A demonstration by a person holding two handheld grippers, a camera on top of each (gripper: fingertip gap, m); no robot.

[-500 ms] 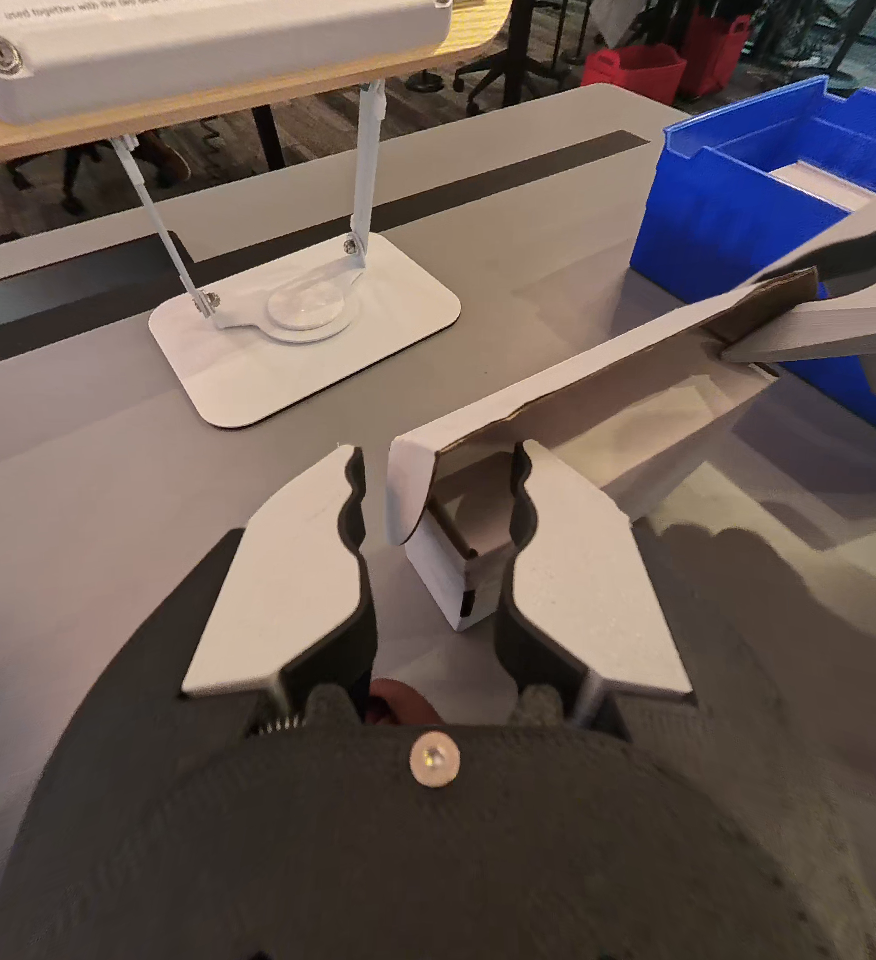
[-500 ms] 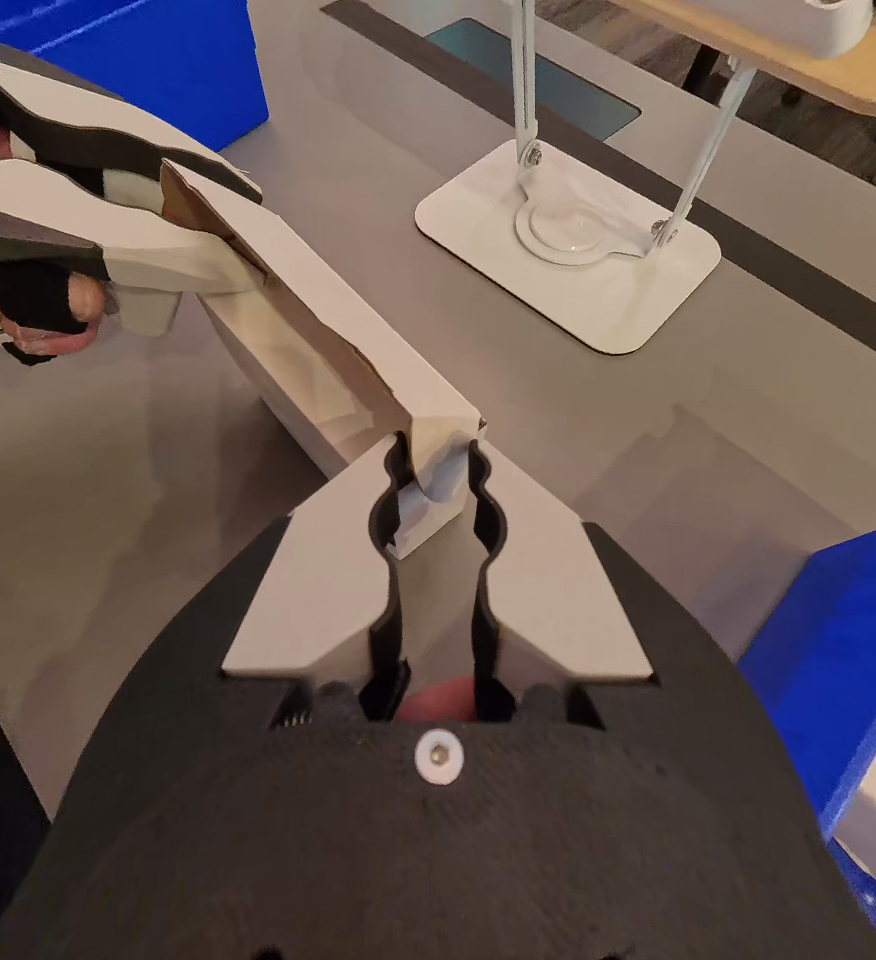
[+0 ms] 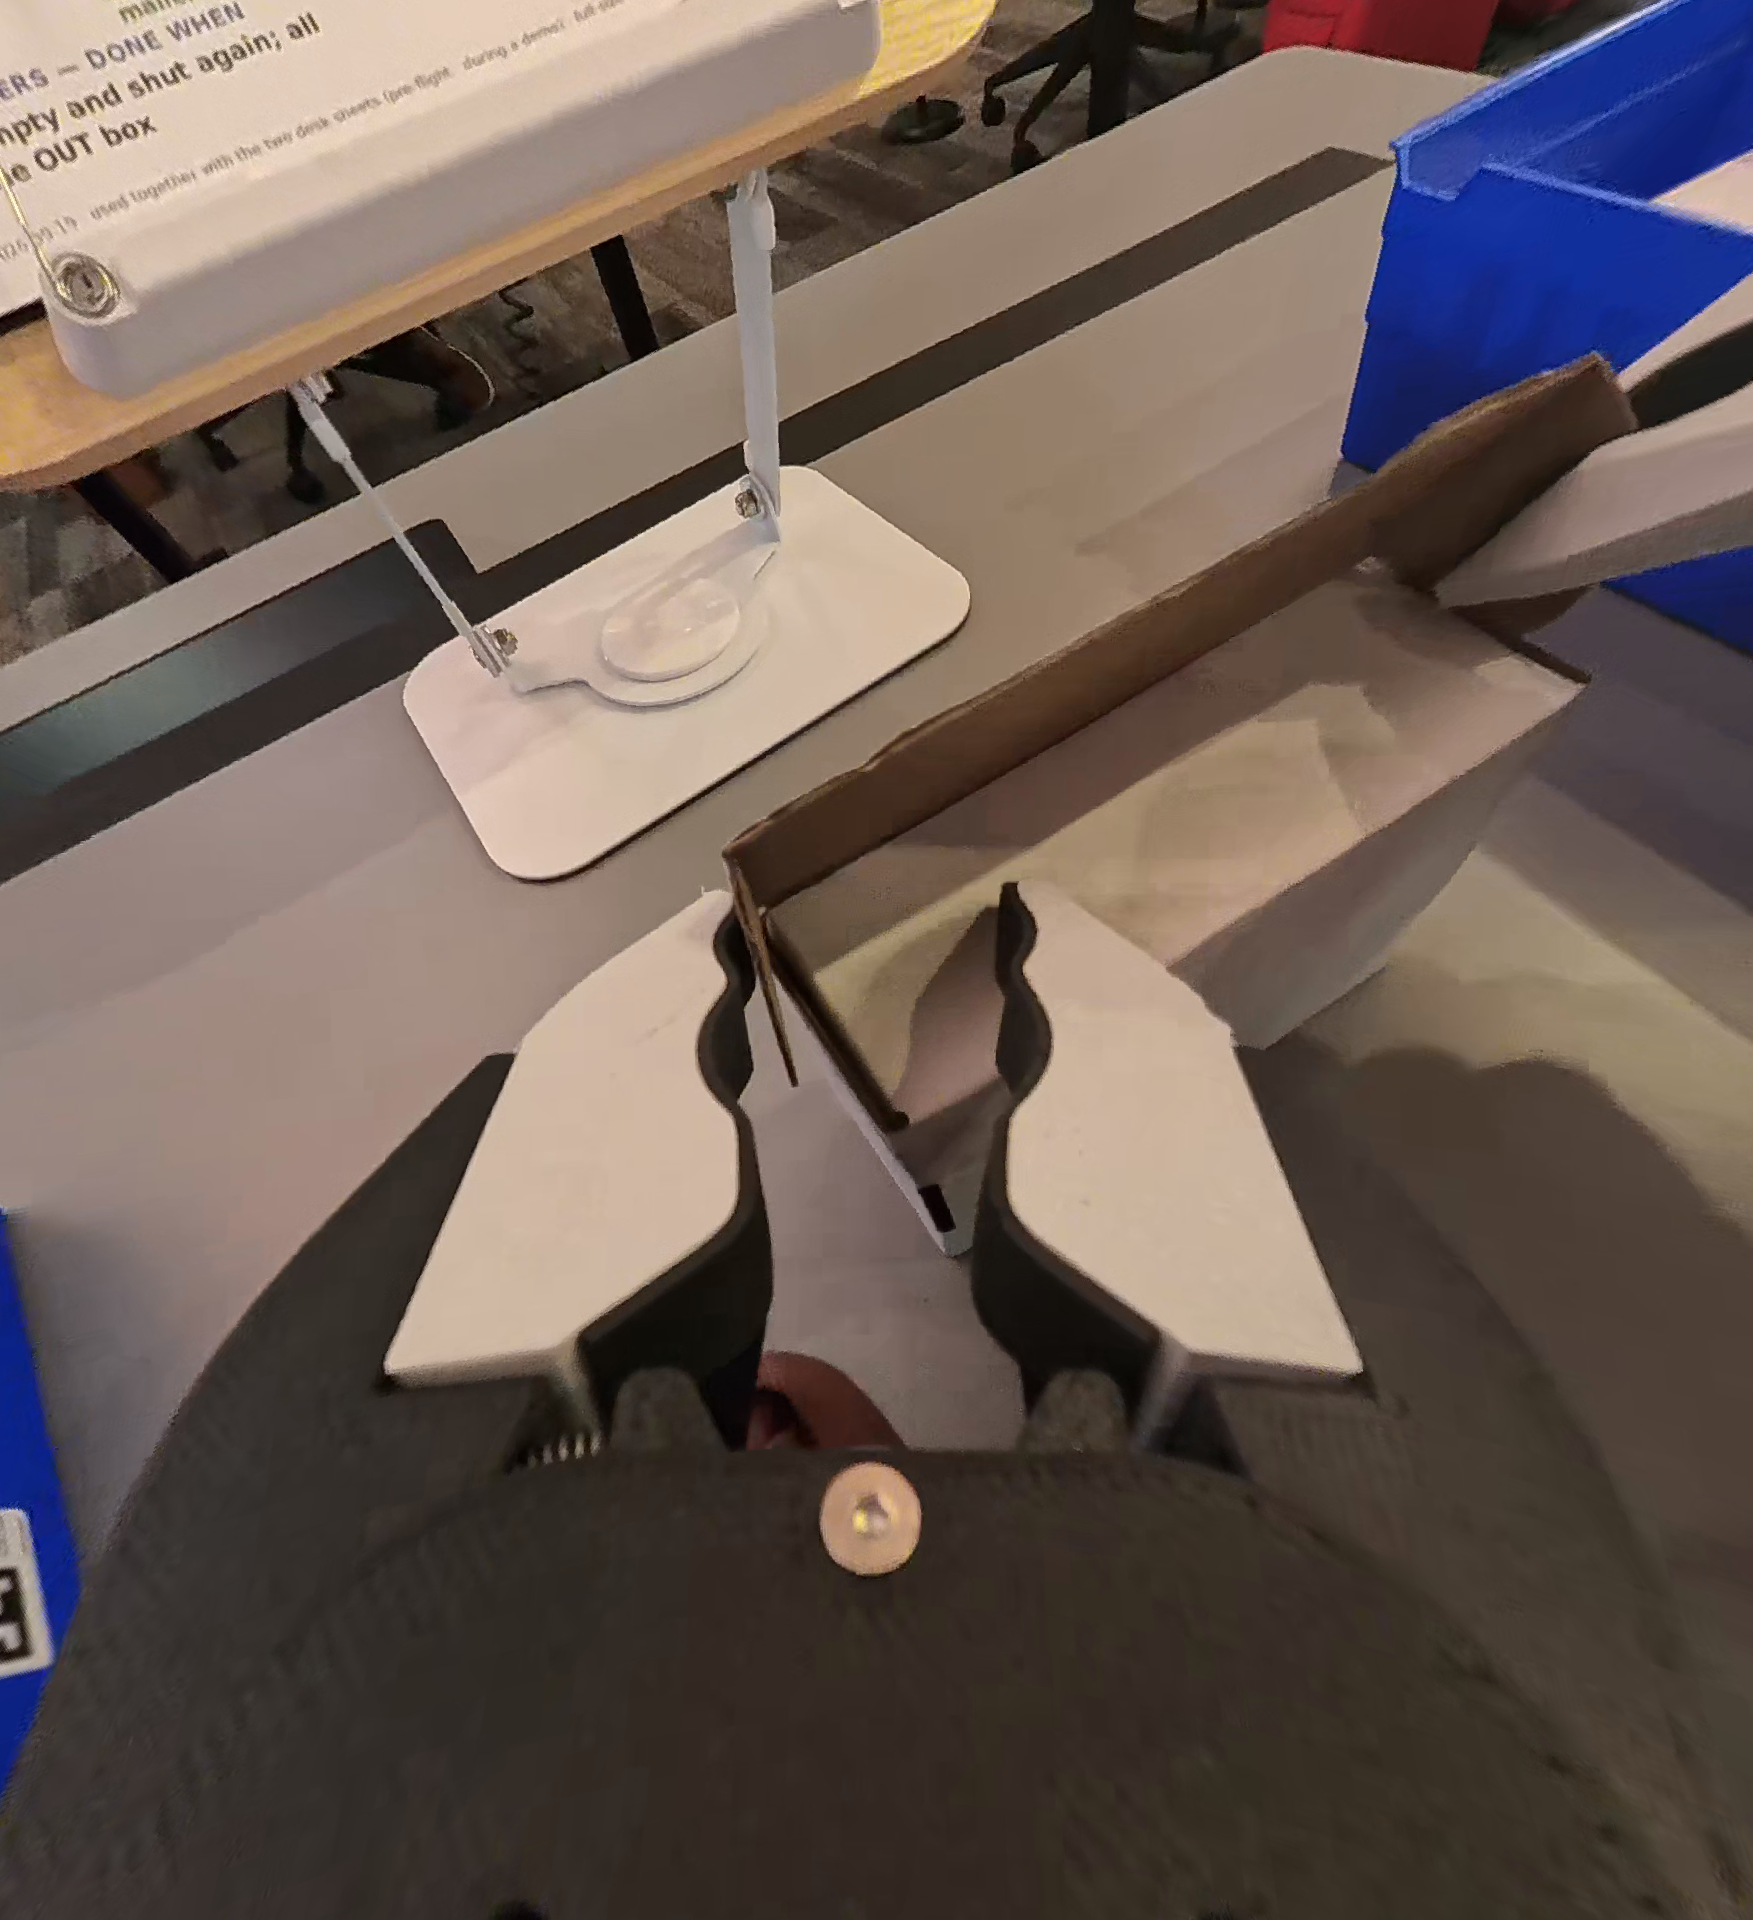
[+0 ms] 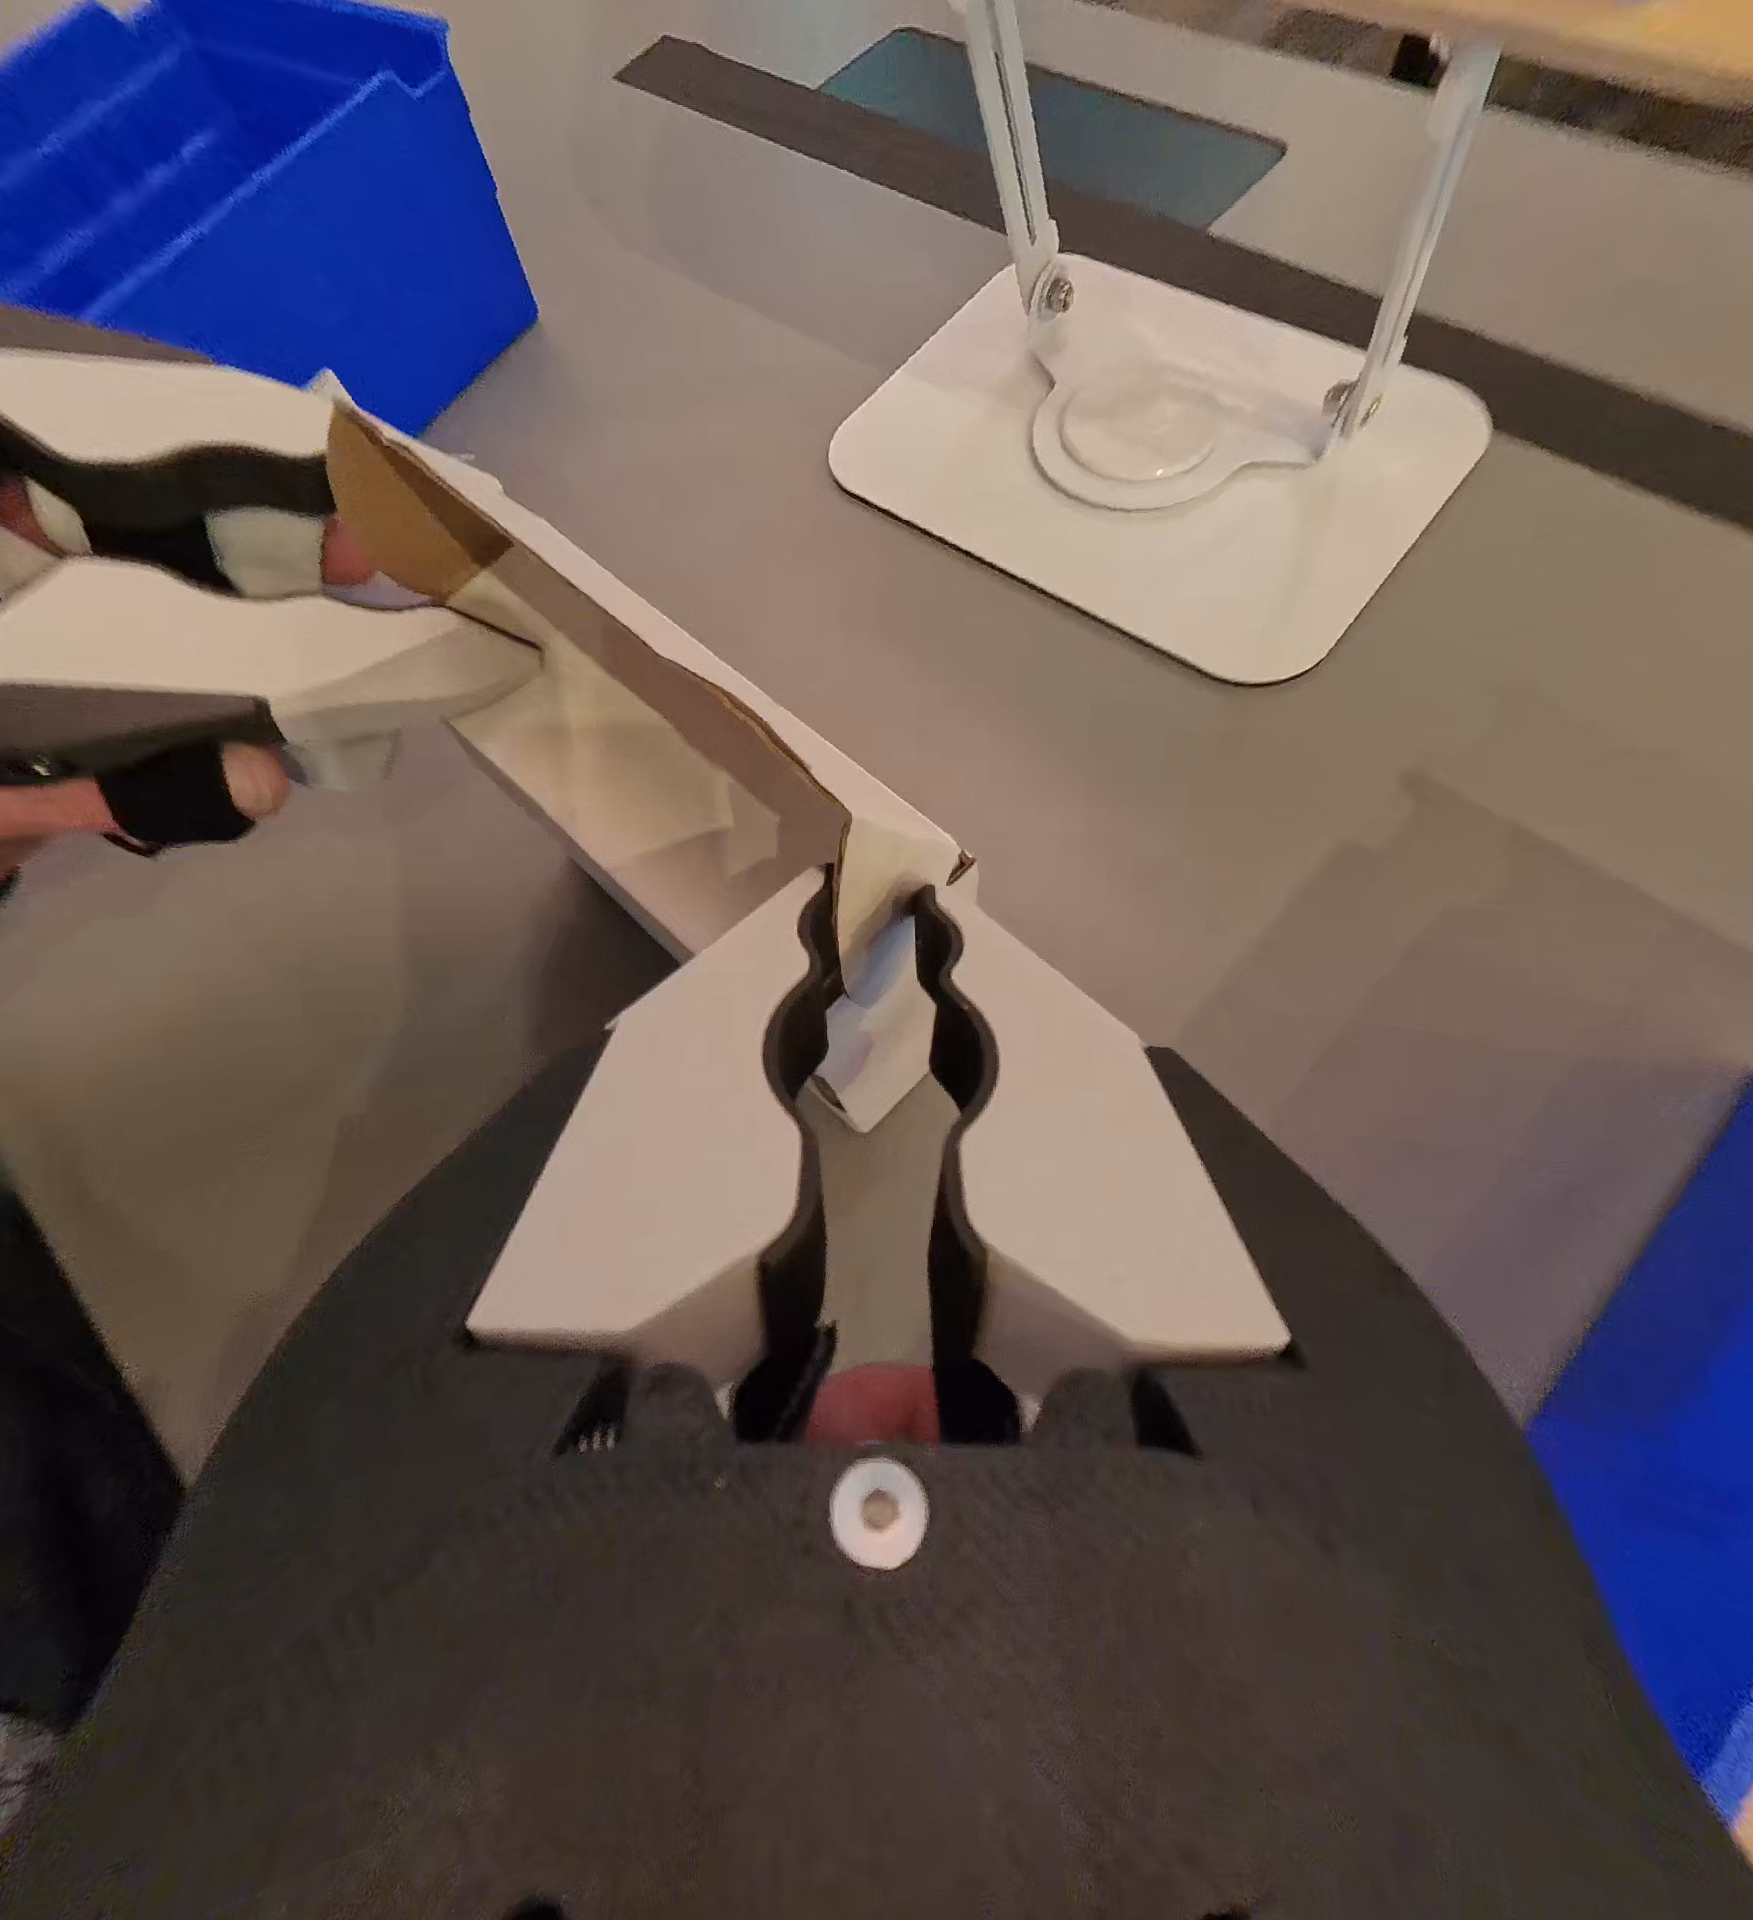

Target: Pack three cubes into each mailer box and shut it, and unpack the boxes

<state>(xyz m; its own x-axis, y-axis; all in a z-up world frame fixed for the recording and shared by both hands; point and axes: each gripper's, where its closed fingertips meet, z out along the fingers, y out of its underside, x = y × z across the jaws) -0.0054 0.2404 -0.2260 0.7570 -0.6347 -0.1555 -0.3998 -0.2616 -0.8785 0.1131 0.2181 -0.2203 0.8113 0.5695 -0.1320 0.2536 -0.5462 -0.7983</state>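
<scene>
Resting on grey desk [image 3: 228, 987]: white cardboard mailer box [image 3: 1267, 831], brown inside, lid raised, interior looks empty. Left claw [image 3: 872, 925] parted wide, straddling near corner flap, gripping nothing. Right claw [image 4: 867, 914] nearly closed, pinching opposite lid corner. Blue plastic bin [image 3: 1537, 260] beyond.

Left claw [image 3: 867, 940] jaws parted wide, right claw [image 4: 872, 920] jaws narrowly apart, both angled downward.
</scene>
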